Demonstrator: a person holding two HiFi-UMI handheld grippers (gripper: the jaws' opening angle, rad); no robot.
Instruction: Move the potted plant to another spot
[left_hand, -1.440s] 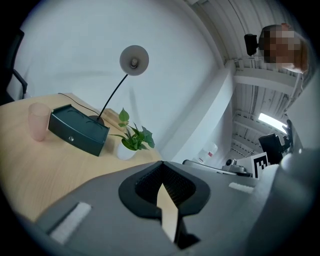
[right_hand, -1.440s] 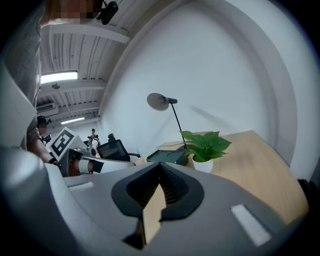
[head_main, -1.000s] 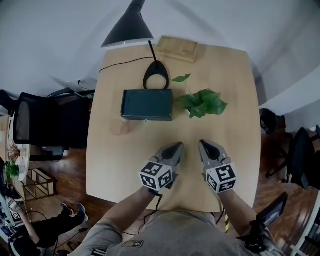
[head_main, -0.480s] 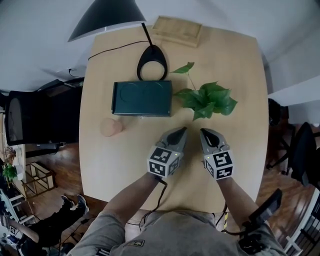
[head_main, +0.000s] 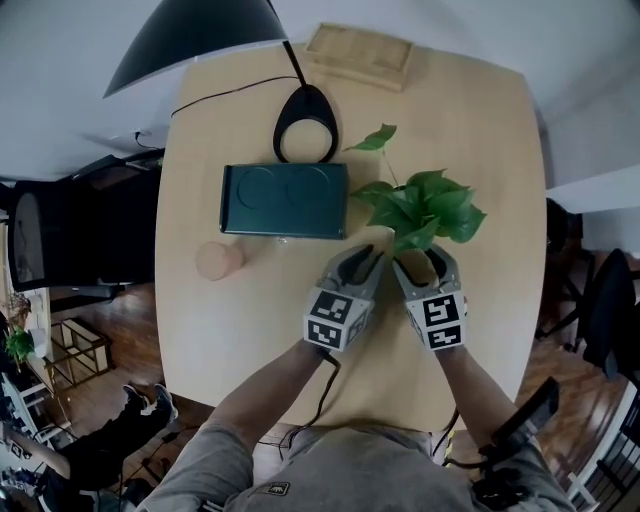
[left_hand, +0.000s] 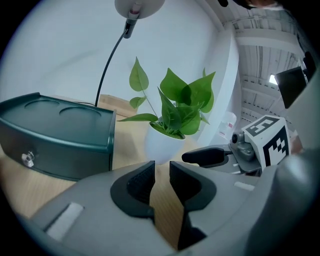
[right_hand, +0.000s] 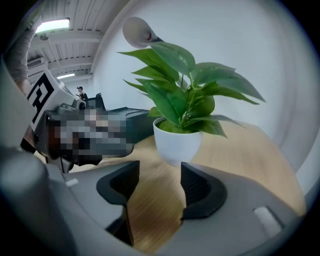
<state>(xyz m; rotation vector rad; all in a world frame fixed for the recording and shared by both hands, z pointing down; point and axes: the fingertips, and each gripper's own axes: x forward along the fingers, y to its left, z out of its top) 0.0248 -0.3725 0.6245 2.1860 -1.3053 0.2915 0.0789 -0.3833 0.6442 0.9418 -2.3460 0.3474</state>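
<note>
The potted plant (head_main: 422, 208) stands on the right half of the wooden table (head_main: 250, 335), and its green leaves hide the pot from the head view. The white pot (left_hand: 164, 145) shows just ahead of my left gripper (left_hand: 161, 172) and a little to its right. In the right gripper view the same pot (right_hand: 177, 142) stands straight ahead of my right gripper (right_hand: 160, 182). Both grippers sit side by side at the plant's near side, left gripper (head_main: 365, 258) and right gripper (head_main: 422, 262). Each one's jaws are opening with only bare table between them. Neither touches the pot.
A dark green box (head_main: 285, 200) lies left of the plant, close to the left gripper. Behind it stand a black lamp base (head_main: 305, 125) with its shade (head_main: 195, 40) overhead, and a wooden tray (head_main: 360, 55). A pinkish cup (head_main: 218, 260) sits at the left.
Both grippers have moved forward across the table up to the plant's near side. Their jaws, shut before, now stand apart.
</note>
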